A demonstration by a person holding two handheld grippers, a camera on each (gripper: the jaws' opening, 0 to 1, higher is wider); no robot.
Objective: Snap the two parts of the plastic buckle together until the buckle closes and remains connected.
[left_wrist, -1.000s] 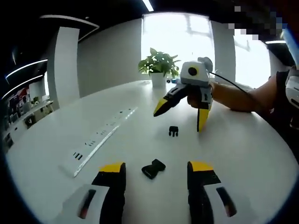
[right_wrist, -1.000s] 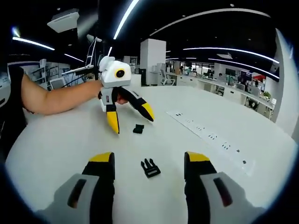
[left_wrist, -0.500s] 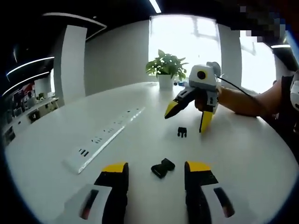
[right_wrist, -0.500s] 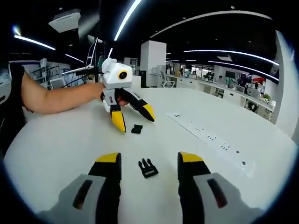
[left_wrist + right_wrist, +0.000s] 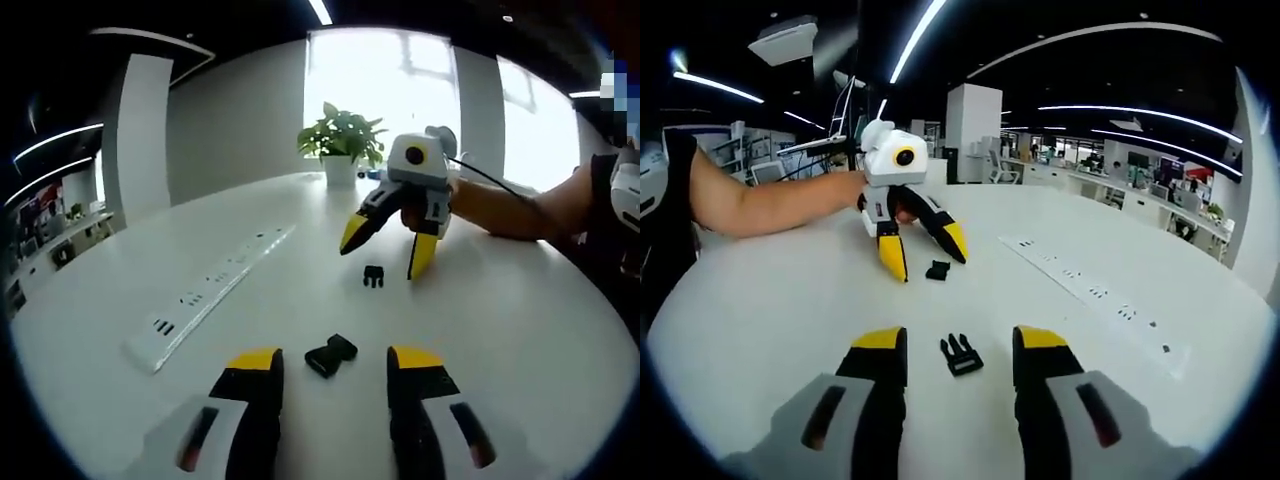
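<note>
Left tongs (image 5: 327,372) and right tongs (image 5: 955,350), both spread, bracket socket half (image 5: 330,354) and pronged half (image 5: 960,354) at twelve o'clock, aligned to pinch.

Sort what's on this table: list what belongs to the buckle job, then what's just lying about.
For the job:
- socket half of the buckle
- pronged half of the buckle
- left tongs, open
- right tongs, open

Lying about:
- power strip set in the white table
- potted plant at the far edge
</note>
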